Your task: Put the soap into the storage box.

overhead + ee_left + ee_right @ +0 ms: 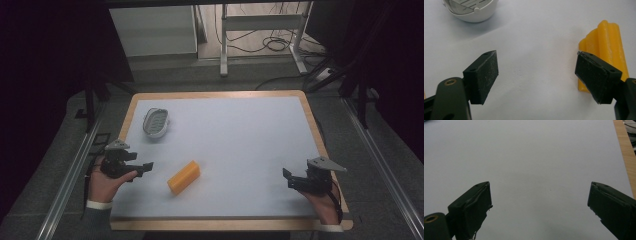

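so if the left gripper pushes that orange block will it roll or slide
The orange block looks flat-sided and lies low, so it would probably slide, not roll. Its ridged top may aid grip. It looks solid, likely stiff.

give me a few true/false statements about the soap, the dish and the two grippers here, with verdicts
1. The orange soap bar lies on the white table top, outside the soap dish. True.
2. The left gripper is clamped on the soap bar. False: its jaws stand wide apart, with the bar just beside one jaw.
3. The right gripper is open and holds nothing. True.
4. The soap dish sits near the table's right edge. False: it is in the far left part of the table.
5. The soap bar is nearer the right gripper than the left. False: it lies close to the left gripper.
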The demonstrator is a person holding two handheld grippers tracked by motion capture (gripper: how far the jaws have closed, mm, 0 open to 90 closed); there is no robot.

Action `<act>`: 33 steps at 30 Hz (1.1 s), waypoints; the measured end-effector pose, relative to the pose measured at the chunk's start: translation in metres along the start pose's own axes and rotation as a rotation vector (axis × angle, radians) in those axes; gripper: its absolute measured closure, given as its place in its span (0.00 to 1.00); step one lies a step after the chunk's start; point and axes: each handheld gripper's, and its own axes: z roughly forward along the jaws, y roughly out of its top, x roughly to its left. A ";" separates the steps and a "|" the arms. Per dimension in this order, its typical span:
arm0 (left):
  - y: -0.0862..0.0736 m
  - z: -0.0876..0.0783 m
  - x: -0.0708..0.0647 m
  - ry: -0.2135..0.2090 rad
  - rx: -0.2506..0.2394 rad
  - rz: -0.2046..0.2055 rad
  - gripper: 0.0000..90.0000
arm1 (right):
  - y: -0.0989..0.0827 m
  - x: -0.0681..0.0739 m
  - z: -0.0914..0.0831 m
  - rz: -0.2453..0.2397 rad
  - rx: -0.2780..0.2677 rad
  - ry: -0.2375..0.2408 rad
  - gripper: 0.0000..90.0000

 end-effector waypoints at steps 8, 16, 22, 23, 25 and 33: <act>0.006 -0.008 -0.010 -0.024 -0.002 0.035 0.21 | 0.000 0.002 -0.001 -0.008 0.003 -0.008 0.06; 0.012 -0.006 -0.018 -0.036 0.024 0.063 0.21 | -0.001 -0.001 -0.001 -0.003 0.008 -0.028 0.06; 0.017 -0.001 -0.025 -0.054 0.042 0.084 0.22 | -0.002 -0.002 0.001 -0.002 0.020 -0.038 0.06; 0.018 -0.001 -0.027 -0.055 0.041 0.090 0.22 | -0.002 -0.002 0.001 -0.002 0.021 -0.040 0.06; 0.018 -0.001 -0.030 -0.058 0.039 0.099 0.22 | -0.002 -0.001 0.001 -0.001 0.023 -0.043 0.06; 0.021 0.006 -0.050 -0.055 0.059 0.152 0.22 | -0.001 -0.002 0.001 0.000 0.023 -0.054 0.06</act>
